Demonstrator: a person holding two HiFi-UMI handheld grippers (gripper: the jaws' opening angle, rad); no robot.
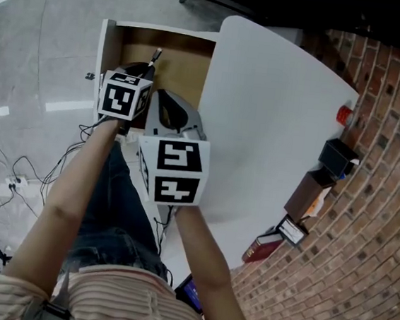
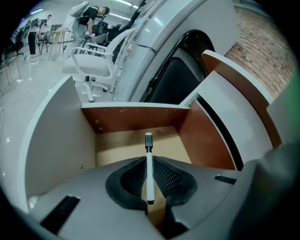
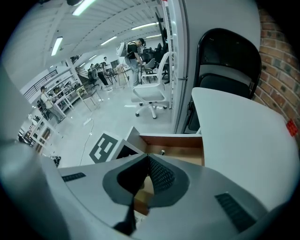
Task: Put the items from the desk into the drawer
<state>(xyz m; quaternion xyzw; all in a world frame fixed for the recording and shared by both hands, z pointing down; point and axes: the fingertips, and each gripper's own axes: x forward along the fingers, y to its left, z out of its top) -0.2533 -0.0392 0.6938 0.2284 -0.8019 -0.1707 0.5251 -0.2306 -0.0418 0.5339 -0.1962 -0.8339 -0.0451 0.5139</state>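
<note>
The left gripper view showed what the head view barely did: the left hand-held gripper [image 2: 149,161] clamped on a marker [image 2: 149,174]. Its cap pointed to 12 o'clock over the open drawer [image 2: 136,120], with open floor on either side. In the right gripper view, the right hand-held gripper [image 3: 147,158] had its jaws pressed together on nothing, with the tabletop [image 1: 268,120] edge at its 3 o'clock. Only the head view showed a red object [image 1: 344,115], black box [image 1: 337,157], brown box [image 1: 308,194] and book [image 1: 271,244] along the tabletop's 3-to-5 o'clock edge, by the brick wall [image 1: 386,211].
</note>
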